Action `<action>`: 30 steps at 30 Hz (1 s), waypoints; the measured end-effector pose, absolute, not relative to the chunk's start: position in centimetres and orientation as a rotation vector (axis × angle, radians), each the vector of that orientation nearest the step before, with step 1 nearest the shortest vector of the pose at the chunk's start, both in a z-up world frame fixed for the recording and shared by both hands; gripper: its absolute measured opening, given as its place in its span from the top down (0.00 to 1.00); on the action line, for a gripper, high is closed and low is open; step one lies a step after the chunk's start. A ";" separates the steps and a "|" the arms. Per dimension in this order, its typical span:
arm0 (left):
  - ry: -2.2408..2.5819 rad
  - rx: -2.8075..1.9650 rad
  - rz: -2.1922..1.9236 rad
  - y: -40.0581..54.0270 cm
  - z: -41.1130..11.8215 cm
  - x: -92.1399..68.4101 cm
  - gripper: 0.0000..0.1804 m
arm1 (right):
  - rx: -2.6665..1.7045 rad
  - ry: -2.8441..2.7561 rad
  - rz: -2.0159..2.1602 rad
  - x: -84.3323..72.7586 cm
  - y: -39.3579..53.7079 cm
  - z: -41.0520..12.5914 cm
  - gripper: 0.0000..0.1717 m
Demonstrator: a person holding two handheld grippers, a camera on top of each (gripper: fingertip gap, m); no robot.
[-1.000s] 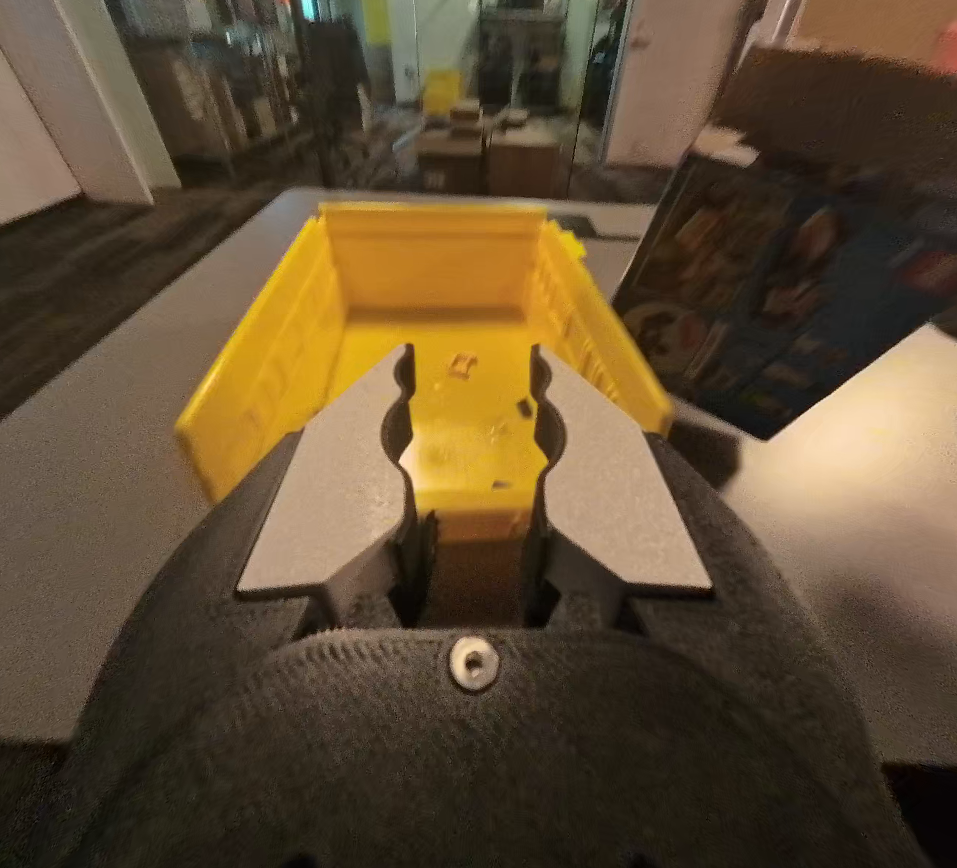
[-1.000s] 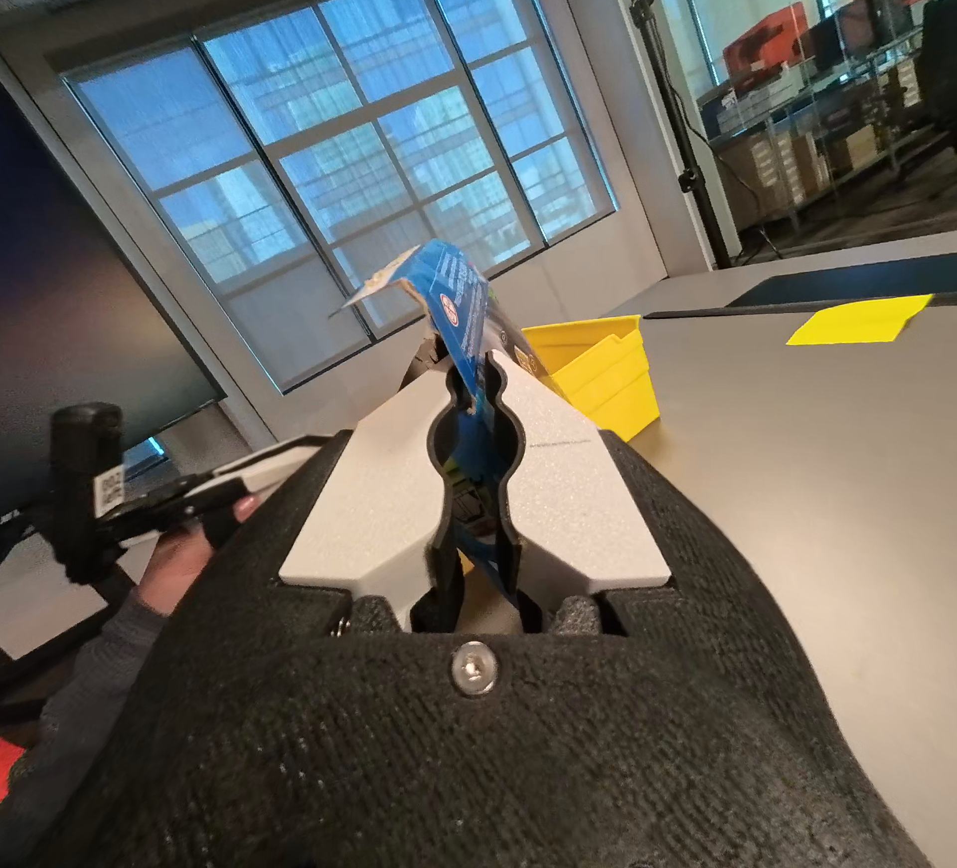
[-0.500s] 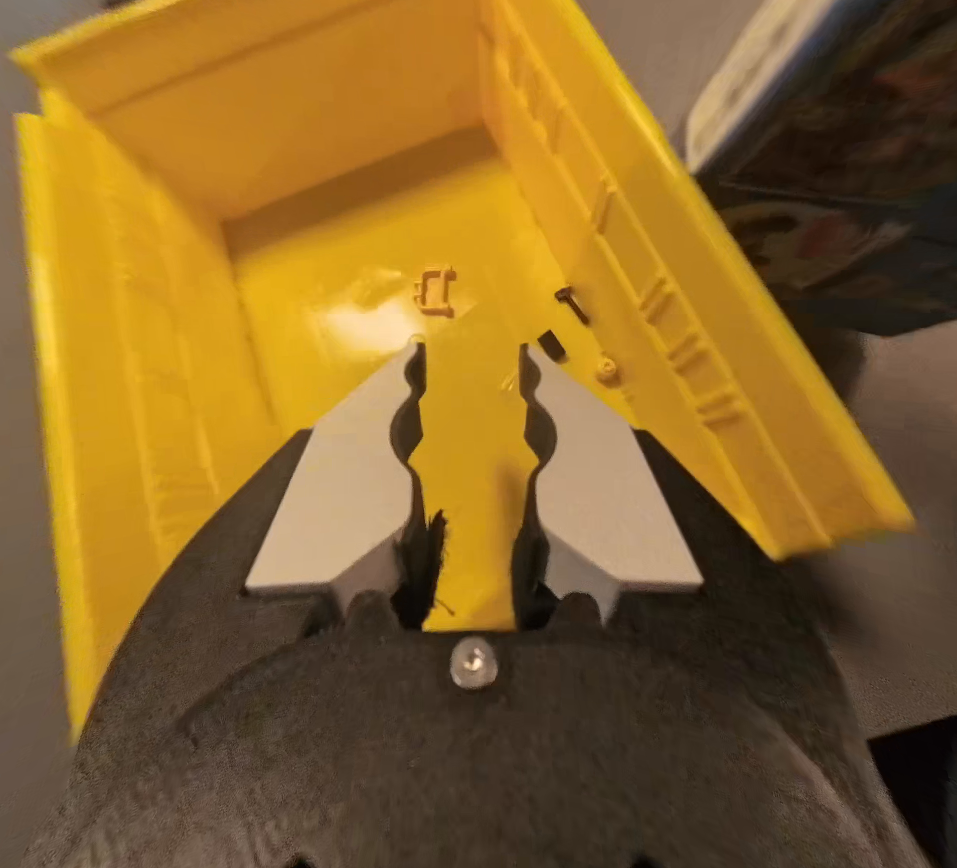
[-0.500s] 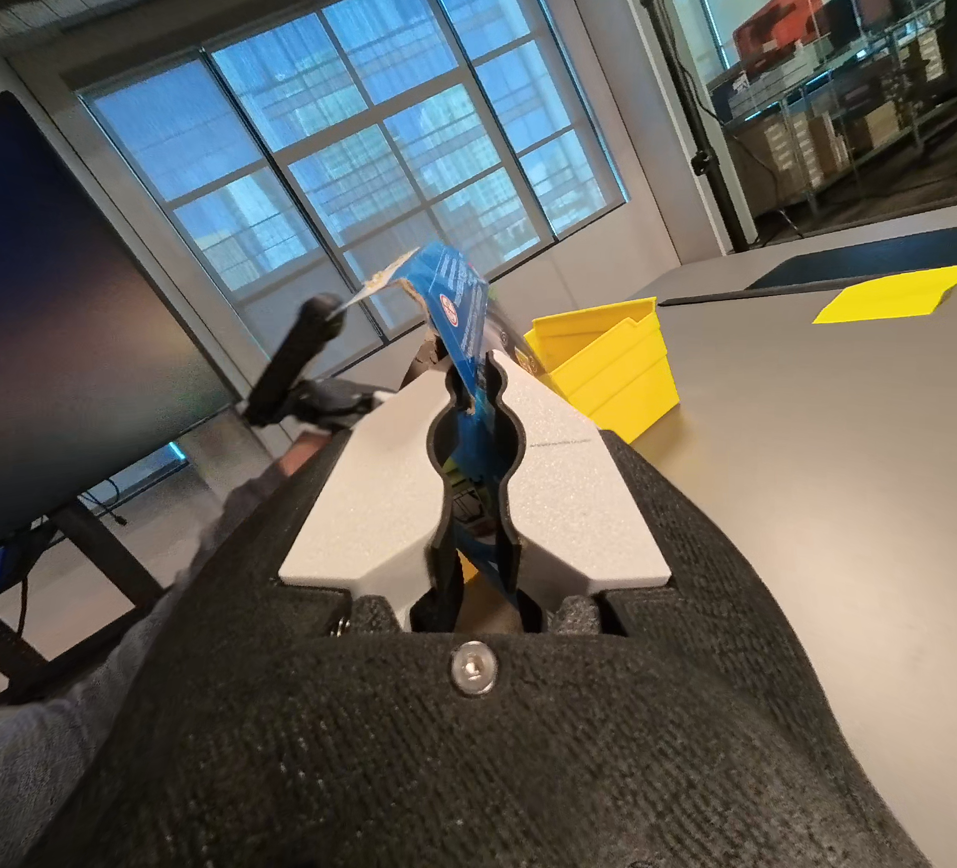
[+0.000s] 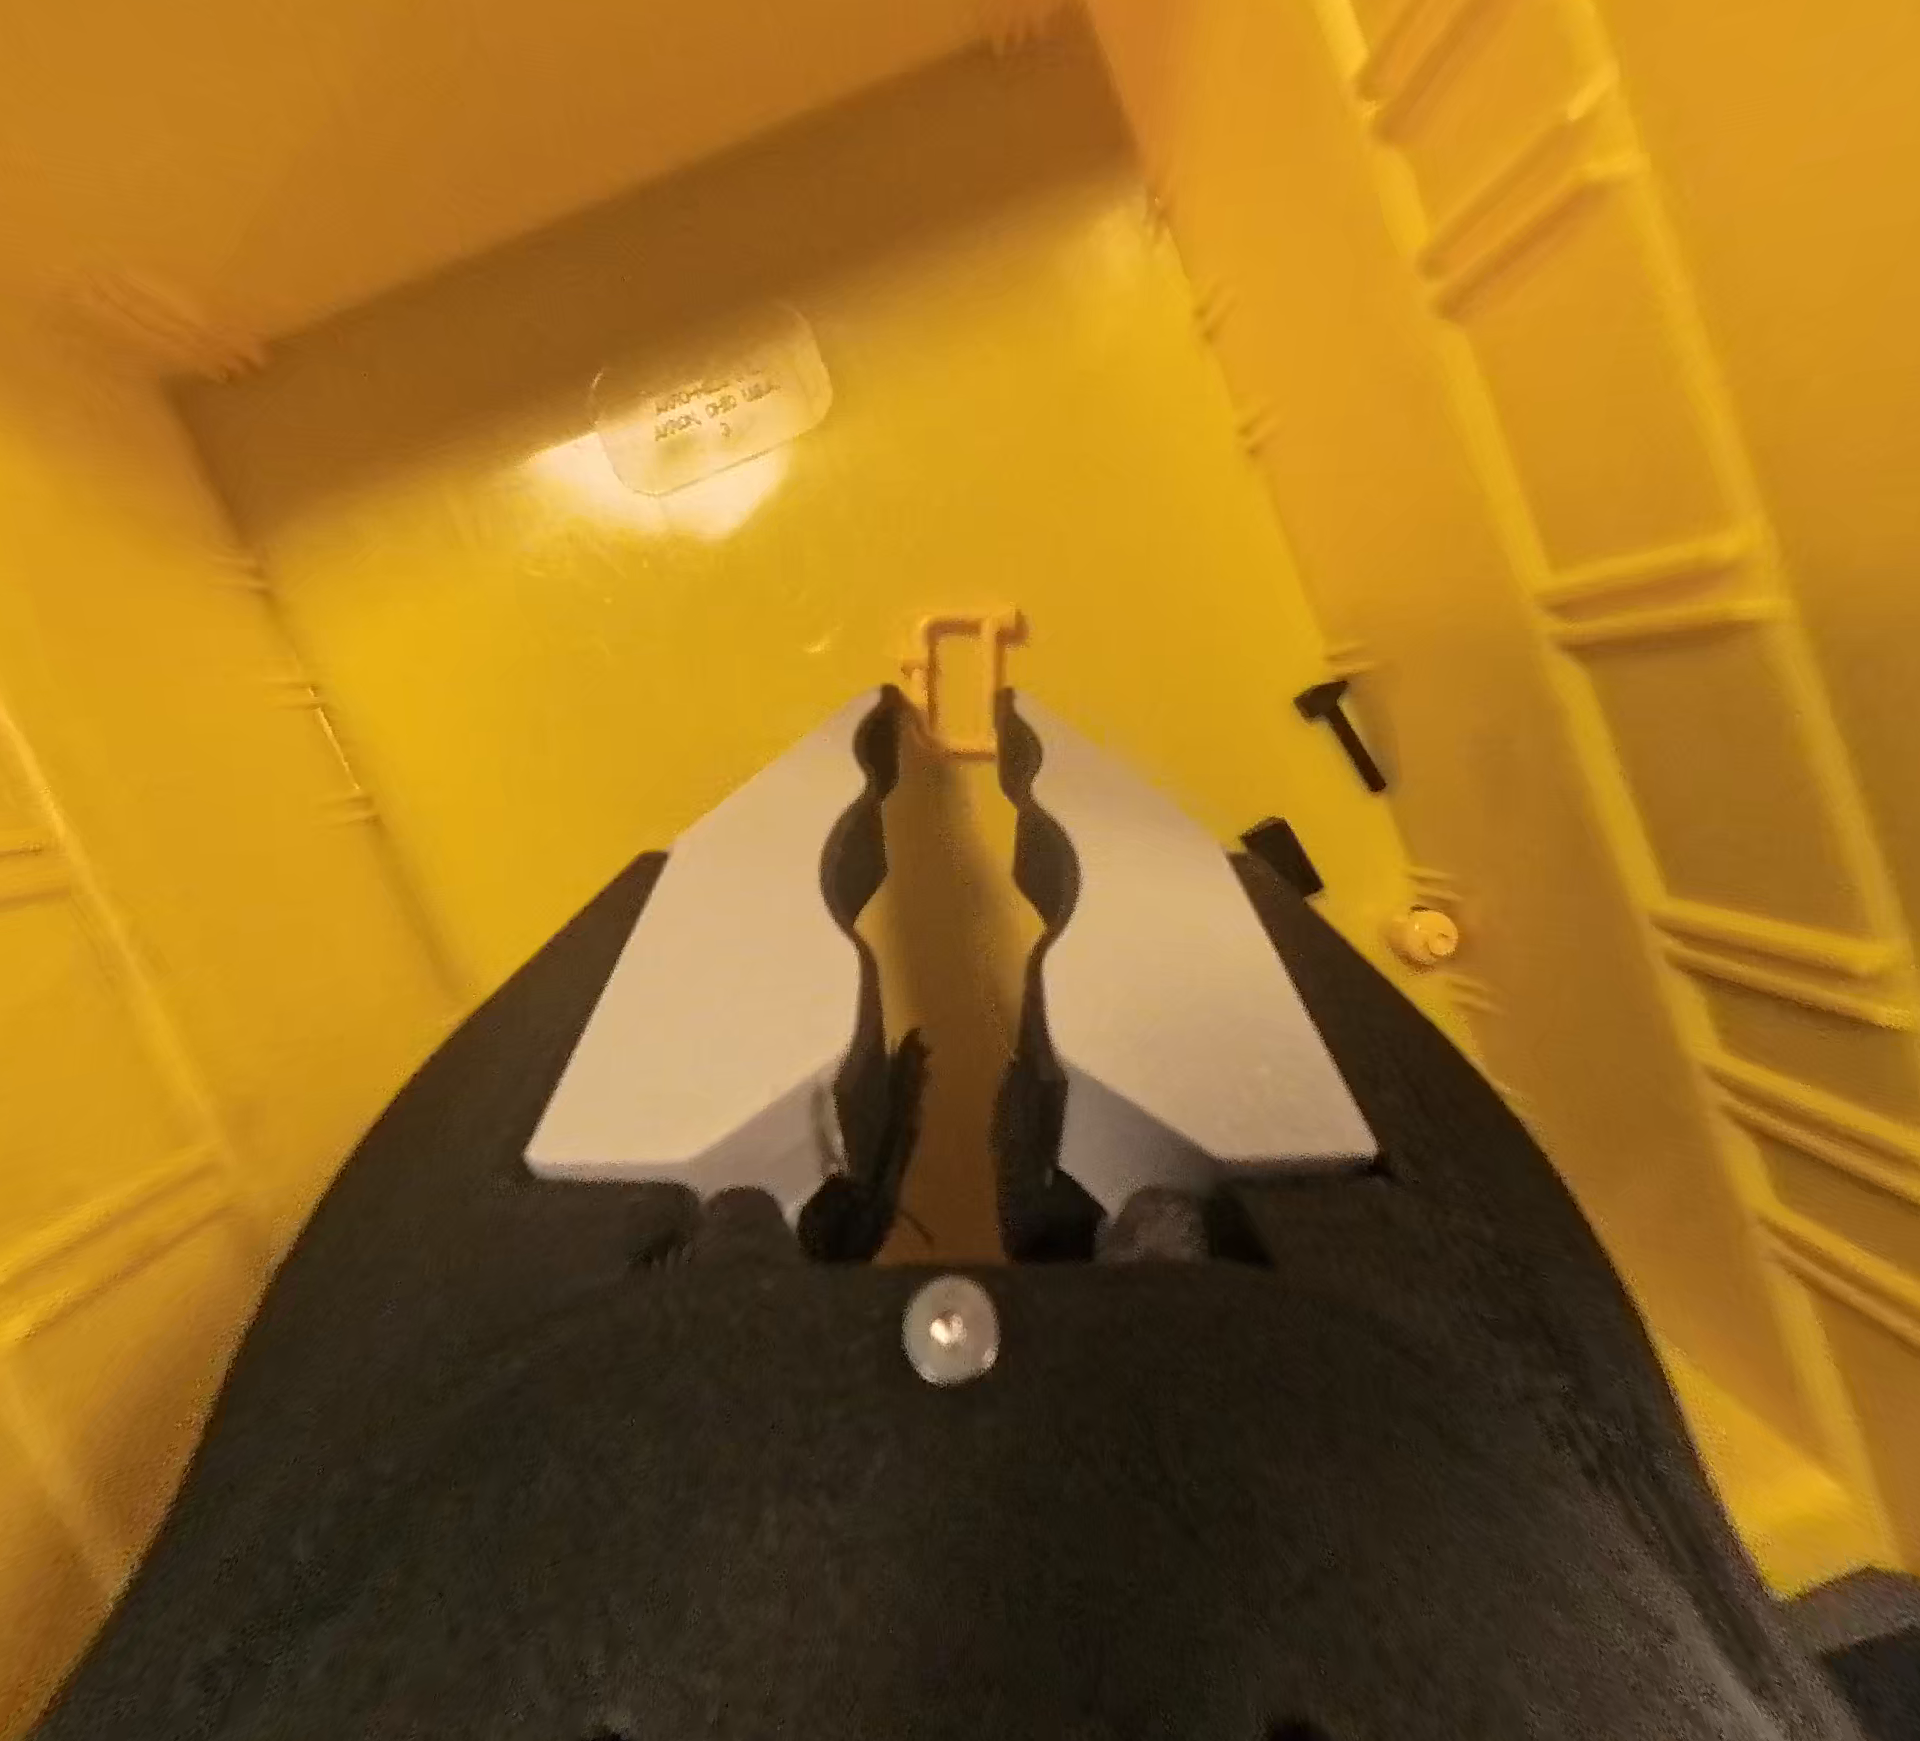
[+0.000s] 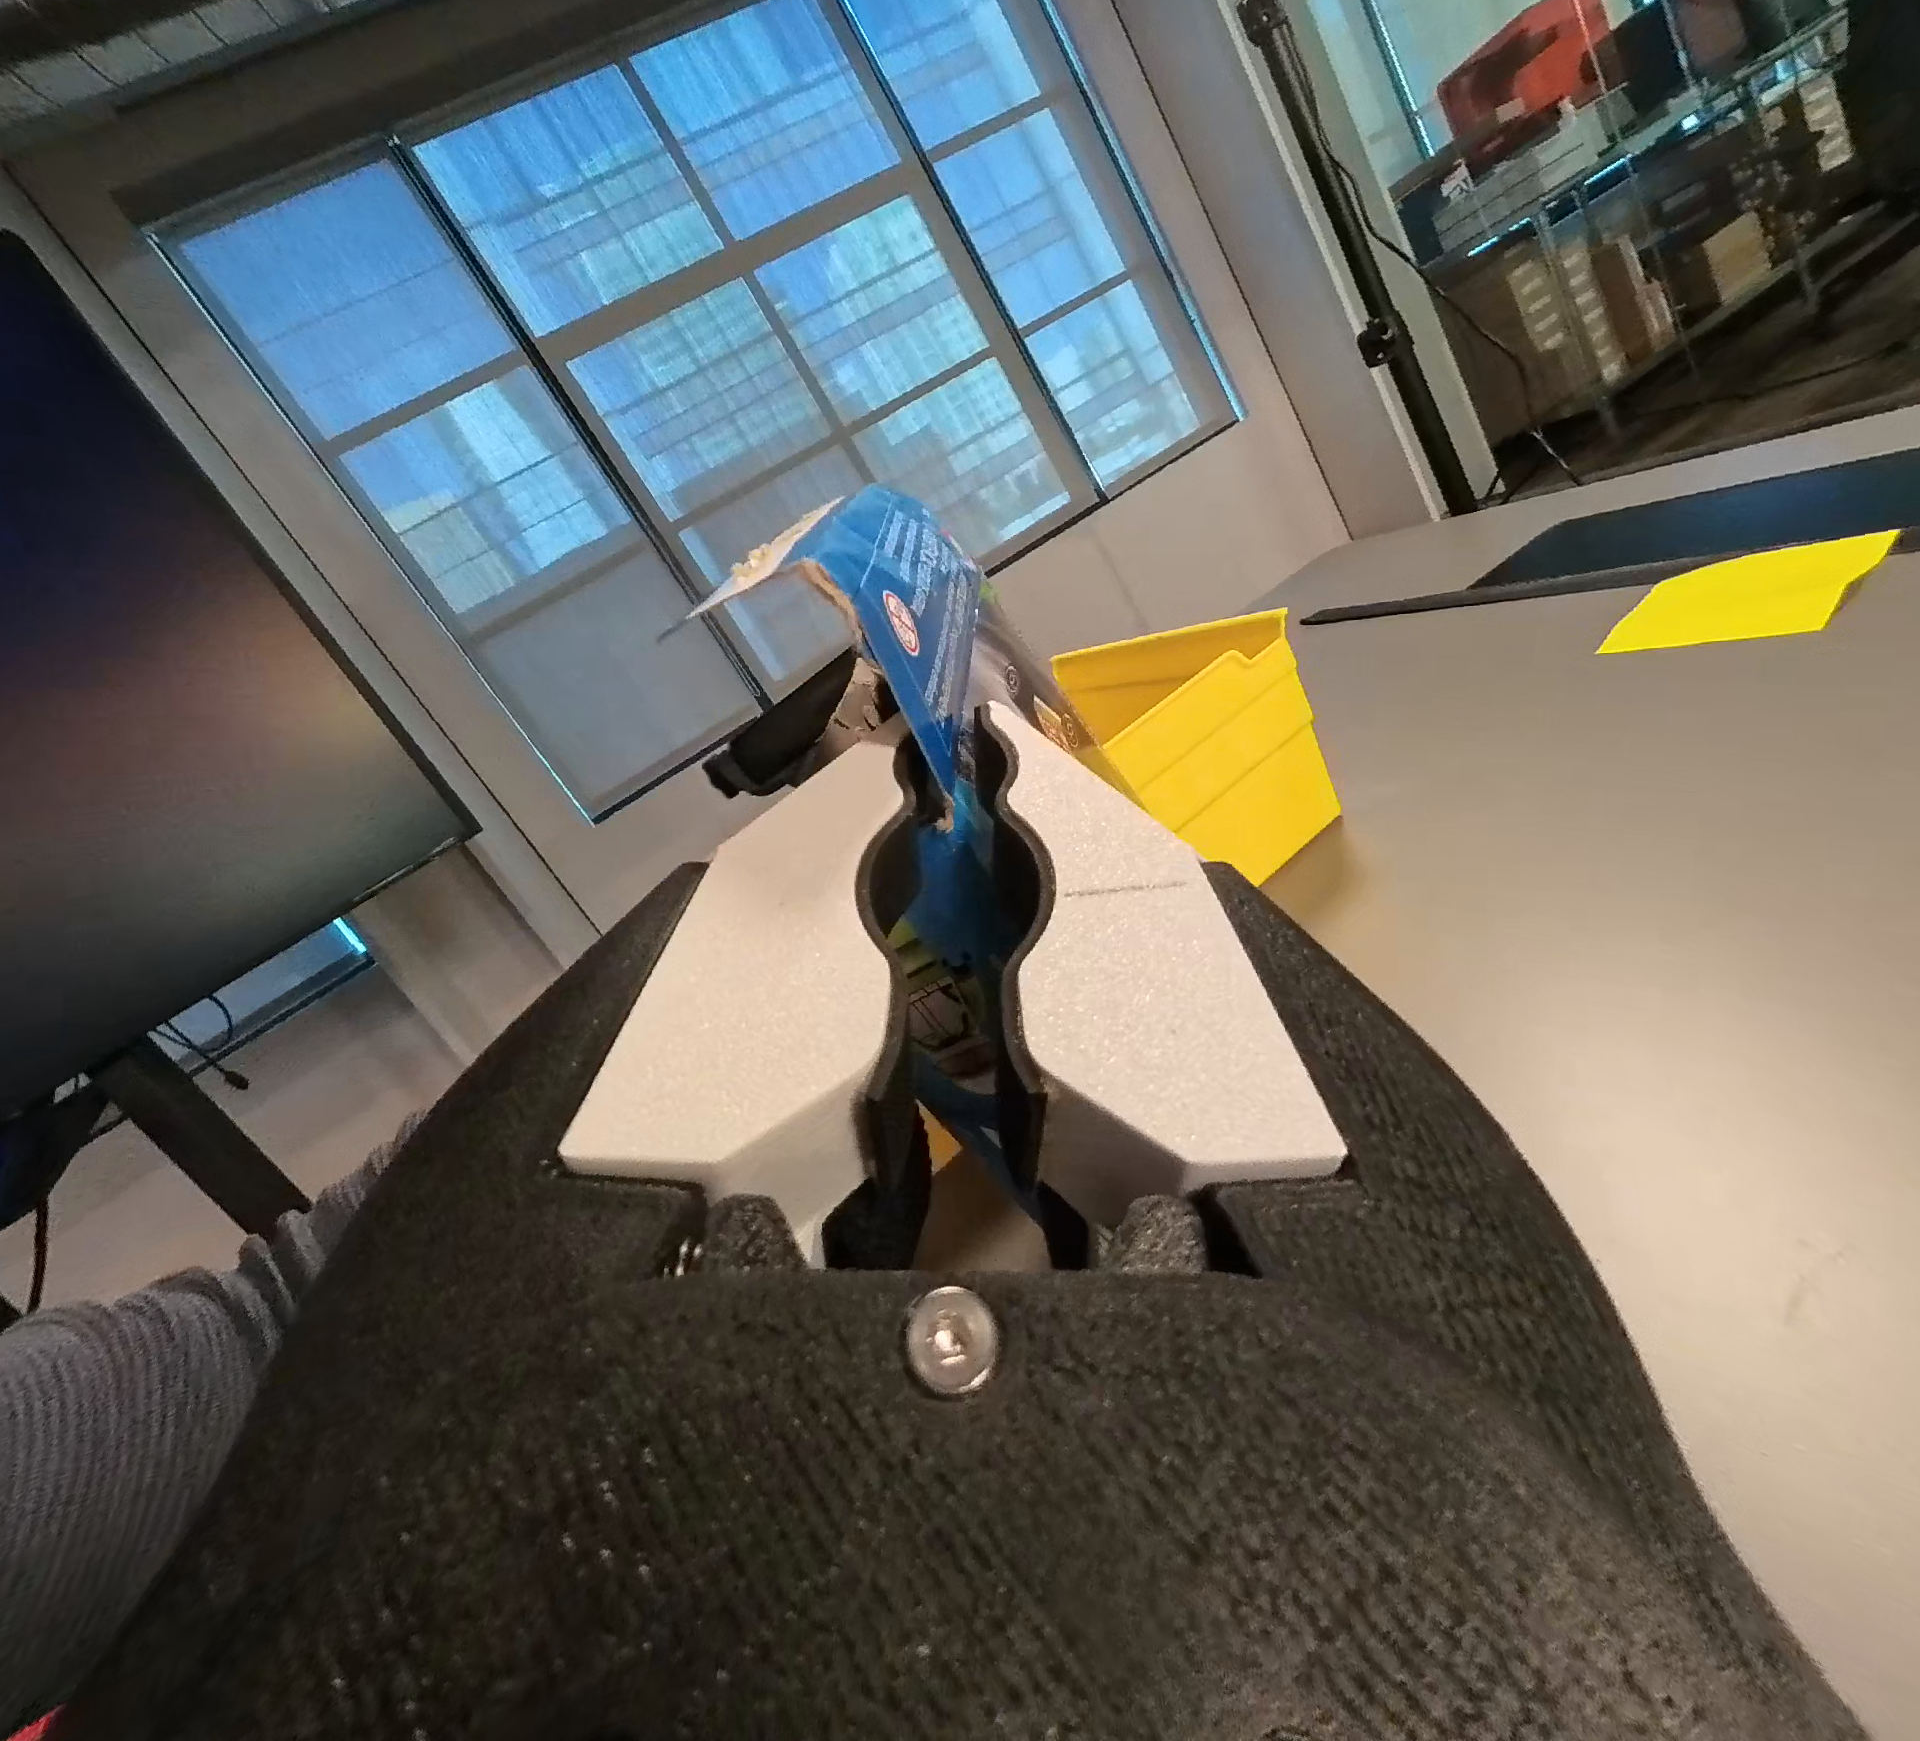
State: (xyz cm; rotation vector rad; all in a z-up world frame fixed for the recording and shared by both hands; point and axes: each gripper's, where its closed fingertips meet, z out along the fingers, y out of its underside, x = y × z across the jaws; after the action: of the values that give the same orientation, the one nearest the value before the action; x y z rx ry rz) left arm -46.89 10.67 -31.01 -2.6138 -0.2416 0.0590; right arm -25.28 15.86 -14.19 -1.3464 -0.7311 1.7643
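2 tongs: left (image 5: 948, 704) straddles yellow clip (image 5: 964, 689); right (image 6: 961, 735) pinches blue carton (image 6: 914, 621).

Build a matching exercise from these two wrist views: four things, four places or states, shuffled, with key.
Things:
1. small yellow frame piece
2. blue torn cardboard flap
3. black pin
4. flat yellow sheet

Places or states:
A. lying on the grey table, far right, apart from the yellow bin
B. on the bin floor by the right wall
C. between the left gripper's fingertips, on the bin floor
D. clamped between the right gripper's fingers, sticking up

Pairs: 1-C, 2-D, 3-B, 4-A
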 end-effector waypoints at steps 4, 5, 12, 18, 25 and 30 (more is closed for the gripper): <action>-0.181 -2.593 0.118 10.2 -30.1 -46.2 0.91 | -1.352 -0.724 1.769 -25.3 16.0 -14.2 0.98; -0.164 -2.518 0.159 10.6 -28.7 -46.0 0.91 | -1.351 -0.722 1.771 -25.2 16.0 -14.2 0.98; 0.350 -1.867 0.322 12.1 -12.6 -34.9 0.91 | -1.379 -0.706 1.792 -25.4 16.1 -14.4 0.97; 0.868 -1.806 0.419 12.9 -12.3 -26.8 0.91 | -1.412 -0.684 1.837 -25.5 16.3 -14.8 0.98; 0.954 -1.954 0.390 14.9 -14.7 -27.5 0.83 | -1.422 -0.704 1.811 -25.5 16.4 -14.9 0.98; 0.830 -1.926 0.391 13.8 -13.3 -28.5 0.73 | -1.387 -0.779 1.628 -25.1 16.5 -14.7 1.00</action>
State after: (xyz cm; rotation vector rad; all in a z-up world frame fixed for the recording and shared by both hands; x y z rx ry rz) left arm -28.52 13.85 -13.28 -1.9255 0.8300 0.3915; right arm -25.10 16.50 -14.70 -1.3875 -0.7790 1.6285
